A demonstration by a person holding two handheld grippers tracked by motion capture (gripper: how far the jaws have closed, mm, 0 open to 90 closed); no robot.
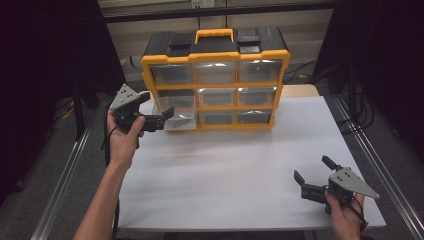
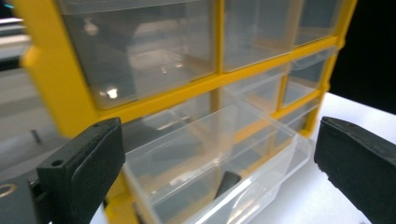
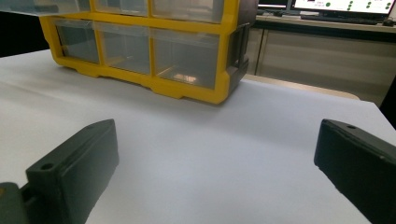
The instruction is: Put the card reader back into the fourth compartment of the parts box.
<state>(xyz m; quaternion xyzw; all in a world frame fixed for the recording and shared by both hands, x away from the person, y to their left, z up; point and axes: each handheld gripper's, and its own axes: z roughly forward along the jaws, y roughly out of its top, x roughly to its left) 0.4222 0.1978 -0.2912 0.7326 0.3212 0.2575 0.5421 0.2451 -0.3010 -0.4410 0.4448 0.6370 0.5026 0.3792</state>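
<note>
On the yellow organizer [image 1: 216,80], any writing is unreadable.

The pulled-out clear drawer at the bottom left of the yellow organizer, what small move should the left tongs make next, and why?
Probably ease the left tongs forward and close on the clear drawer front. Their jaws stand open on either side of it without pressing, and it already juts from the yellow organizer, so gripping comes before pulling or pushing.
</note>
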